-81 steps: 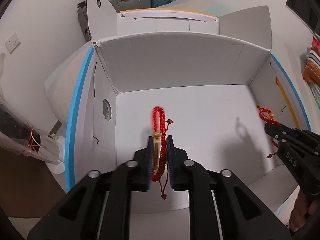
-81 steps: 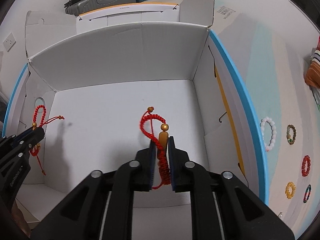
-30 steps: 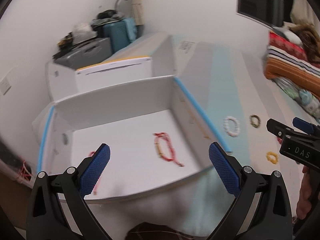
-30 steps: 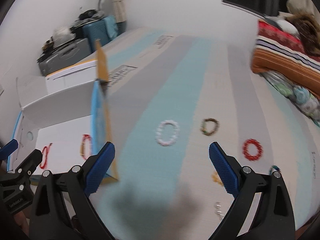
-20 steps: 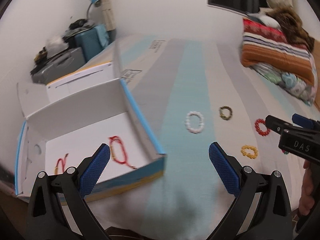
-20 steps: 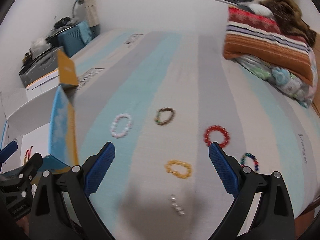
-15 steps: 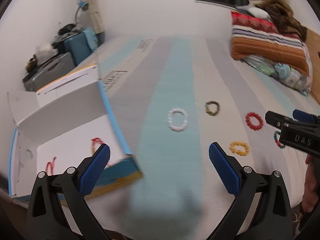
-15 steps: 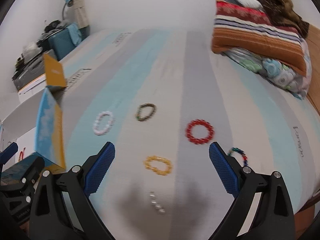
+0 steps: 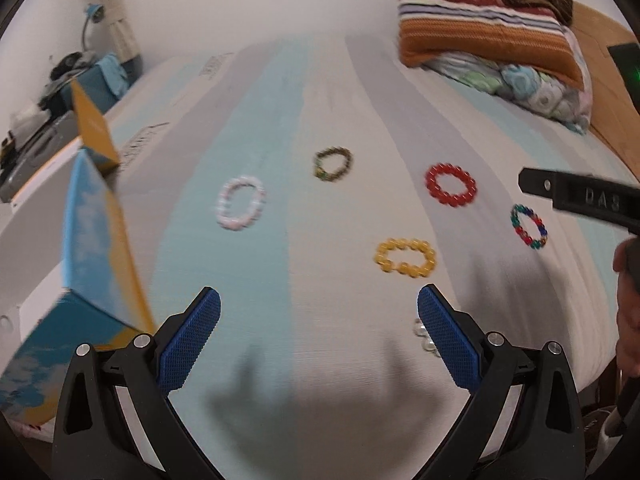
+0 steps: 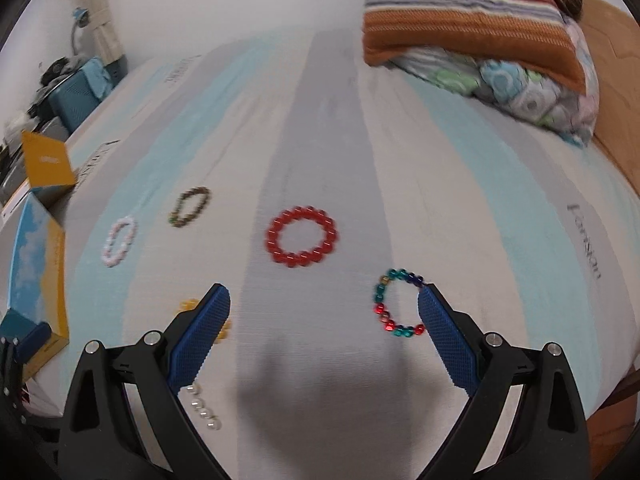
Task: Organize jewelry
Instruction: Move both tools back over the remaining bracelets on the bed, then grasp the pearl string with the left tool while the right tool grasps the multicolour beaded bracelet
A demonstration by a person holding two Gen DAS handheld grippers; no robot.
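Note:
Several bead bracelets lie on the striped bed sheet. In the left wrist view: a pale pink one (image 9: 241,209), a dark green-brown one (image 9: 333,164), a red one (image 9: 451,184), a yellow one (image 9: 405,257) and a multicolour one (image 9: 529,226). My left gripper (image 9: 319,314) is open and empty above the sheet, short of the yellow bracelet. My right gripper (image 10: 324,314) is open and empty; the red bracelet (image 10: 301,236) lies ahead of it and the multicolour one (image 10: 396,306) beside its right finger. A clear bead strand (image 10: 204,406) lies under its left finger.
The open blue and yellow cardboard box (image 9: 94,236) stands at the left edge of the bed. Folded striped blankets and a pillow (image 10: 476,28) are piled at the far right. Luggage (image 10: 76,80) stands by the wall at far left.
Both grippers let go of the red cord bracelets in the box, opened wide and swung right, away from the box to over the bracelets on the bed.

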